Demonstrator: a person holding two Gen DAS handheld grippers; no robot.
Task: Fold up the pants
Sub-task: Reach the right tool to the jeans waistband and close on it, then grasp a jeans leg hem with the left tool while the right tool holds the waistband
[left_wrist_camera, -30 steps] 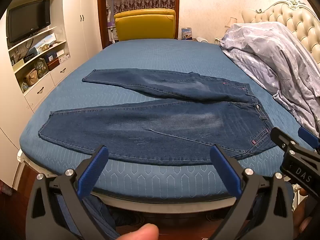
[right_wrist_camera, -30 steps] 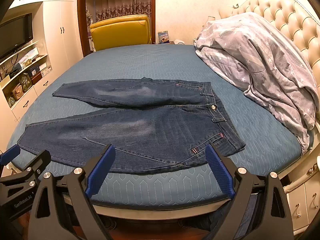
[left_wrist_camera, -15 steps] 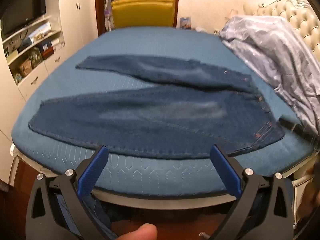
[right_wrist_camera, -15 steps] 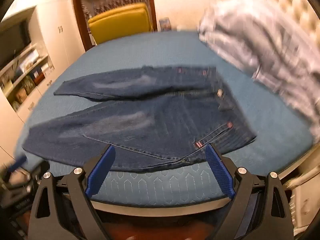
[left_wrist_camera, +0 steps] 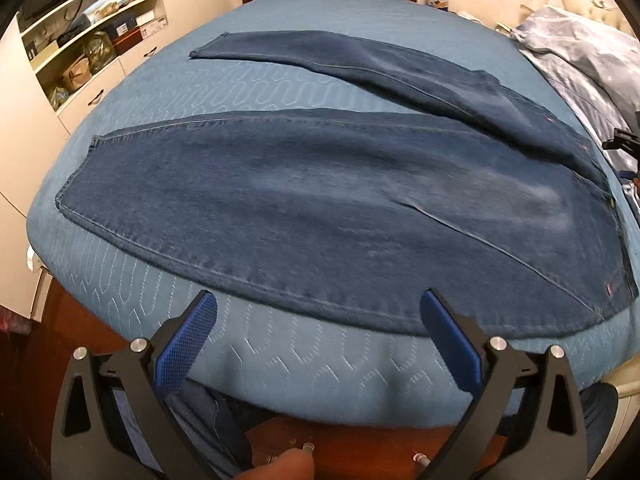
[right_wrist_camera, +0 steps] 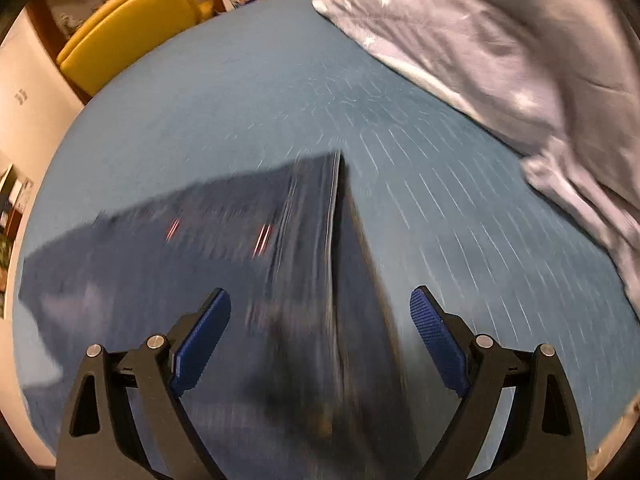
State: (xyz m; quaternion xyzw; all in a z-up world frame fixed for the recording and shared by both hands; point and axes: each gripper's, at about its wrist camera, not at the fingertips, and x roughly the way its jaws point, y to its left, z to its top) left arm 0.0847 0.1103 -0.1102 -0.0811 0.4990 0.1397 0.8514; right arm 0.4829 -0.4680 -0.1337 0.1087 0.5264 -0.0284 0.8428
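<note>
Dark blue jeans [left_wrist_camera: 320, 200] lie flat on the blue bedspread [left_wrist_camera: 280, 88], legs spread apart and pointing left, waistband at the right. My left gripper [left_wrist_camera: 316, 320] is open and empty, hovering at the near bed edge just in front of the near leg's hem seam. My right gripper [right_wrist_camera: 320, 312] is open and empty, close above the waistband end of the jeans [right_wrist_camera: 312, 240]; this view is motion-blurred. The right gripper's tip shows at the right edge of the left wrist view [left_wrist_camera: 624, 140].
A grey star-print duvet [right_wrist_camera: 500, 60] is heaped at the bed's head on the right. A yellow chair [right_wrist_camera: 128, 28] stands beyond the far bed edge. White shelves and drawers [left_wrist_camera: 80, 48] line the left wall.
Both grippers have moved forward and down toward the bed. The right one swung right, over the waistband. The jeans have not moved.
</note>
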